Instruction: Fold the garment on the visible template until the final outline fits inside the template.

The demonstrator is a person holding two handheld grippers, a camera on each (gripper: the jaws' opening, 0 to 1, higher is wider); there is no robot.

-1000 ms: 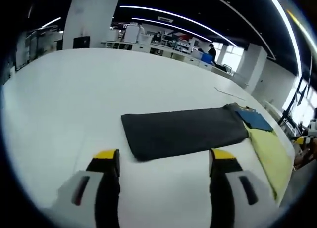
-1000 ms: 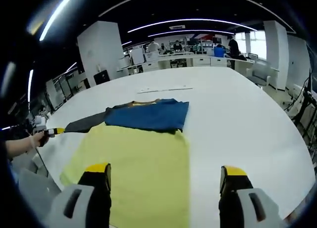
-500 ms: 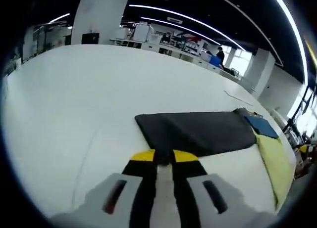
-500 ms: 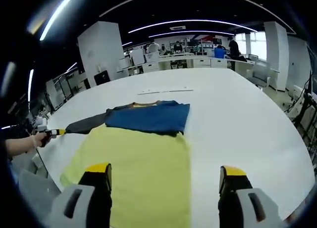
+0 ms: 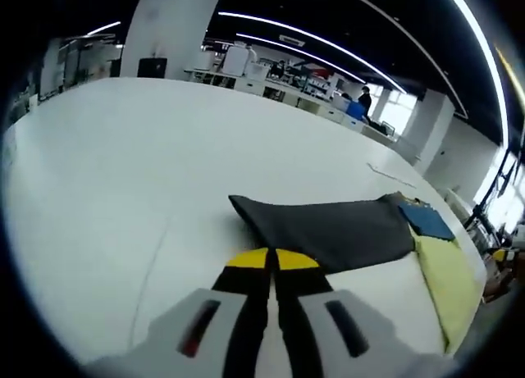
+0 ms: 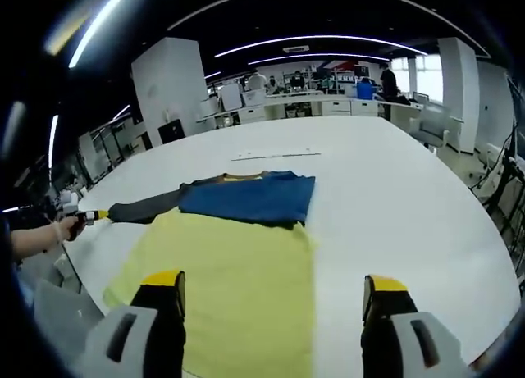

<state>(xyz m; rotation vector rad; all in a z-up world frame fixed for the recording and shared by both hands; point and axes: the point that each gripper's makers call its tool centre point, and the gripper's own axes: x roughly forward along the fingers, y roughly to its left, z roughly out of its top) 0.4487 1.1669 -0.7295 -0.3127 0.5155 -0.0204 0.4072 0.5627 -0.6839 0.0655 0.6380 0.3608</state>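
White table (image 5: 123, 165) wide open; left gripper (image 5: 272, 261) pinching dark garment (image 5: 336, 230) edge.

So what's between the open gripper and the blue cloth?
In the right gripper view, yellow cloth covers the stretch from the right gripper up to the blue cloth.
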